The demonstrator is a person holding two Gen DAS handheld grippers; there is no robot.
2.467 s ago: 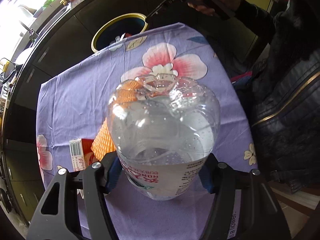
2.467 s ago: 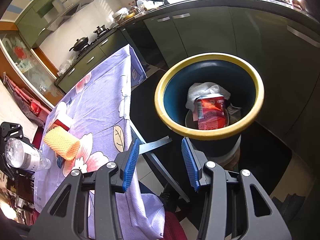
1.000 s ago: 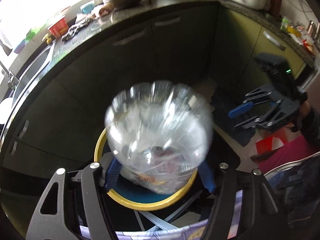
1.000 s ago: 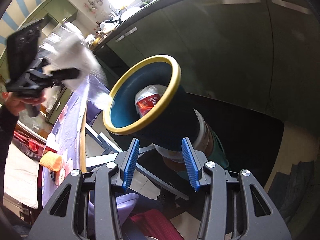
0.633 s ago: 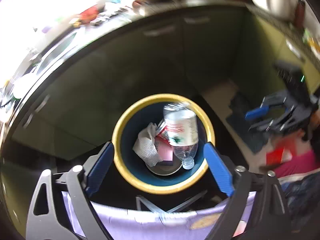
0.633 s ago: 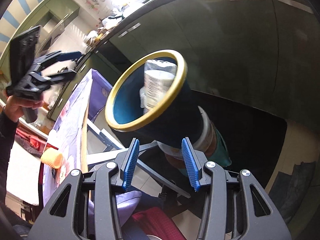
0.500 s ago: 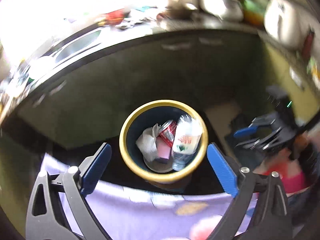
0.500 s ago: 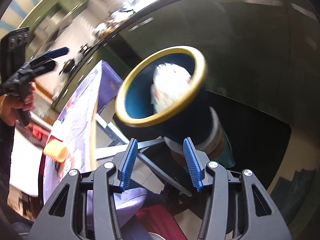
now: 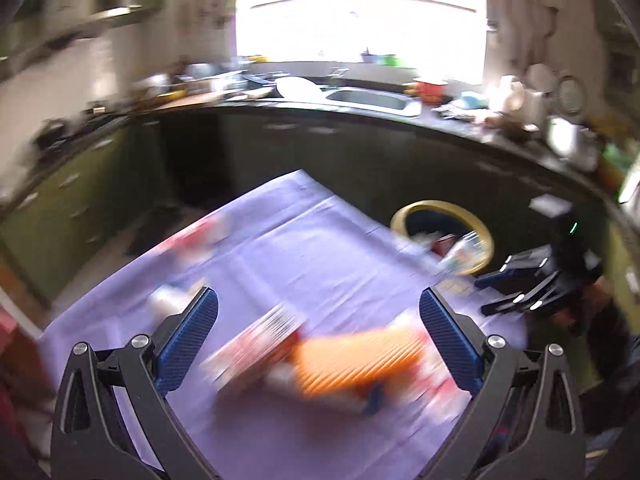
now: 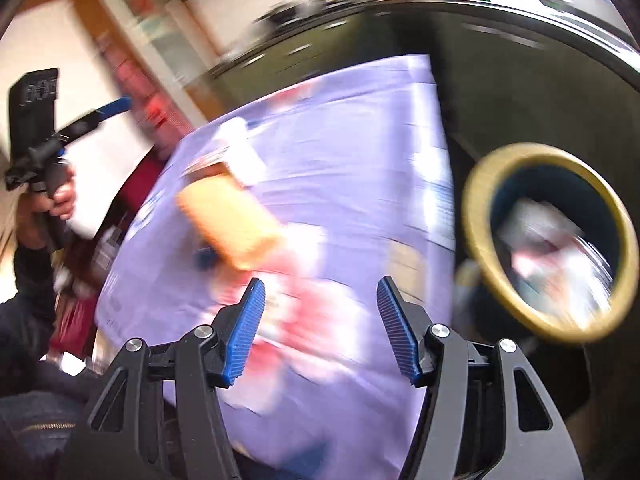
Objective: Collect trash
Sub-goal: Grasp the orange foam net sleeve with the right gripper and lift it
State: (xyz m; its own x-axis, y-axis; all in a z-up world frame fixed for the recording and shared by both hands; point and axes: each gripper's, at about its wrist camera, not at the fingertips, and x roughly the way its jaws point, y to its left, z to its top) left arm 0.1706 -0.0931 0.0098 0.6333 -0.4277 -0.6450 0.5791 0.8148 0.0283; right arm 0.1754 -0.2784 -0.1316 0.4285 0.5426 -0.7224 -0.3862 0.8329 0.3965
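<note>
Both views are blurred by motion. My left gripper hangs wide open and empty over the purple flowered tablecloth. Below it lie an orange ribbed sleeve and a red-and-white carton. The yellow-rimmed bin stands past the table's right edge with the clear bottle, a red can and white paper inside. My right gripper has its jaws opening with nothing between them, above the tablecloth. The orange sleeve is ahead to its left and the bin to its right.
A dark curved kitchen counter with a sink and clutter runs behind the table under a bright window. Green cabinets line the left. A person's hand holds the left gripper at the left of the right wrist view.
The left gripper let the bottle drop into the bin, opened wide and swung back over the table. The right gripper swung from the bin toward the table and its jaws widened.
</note>
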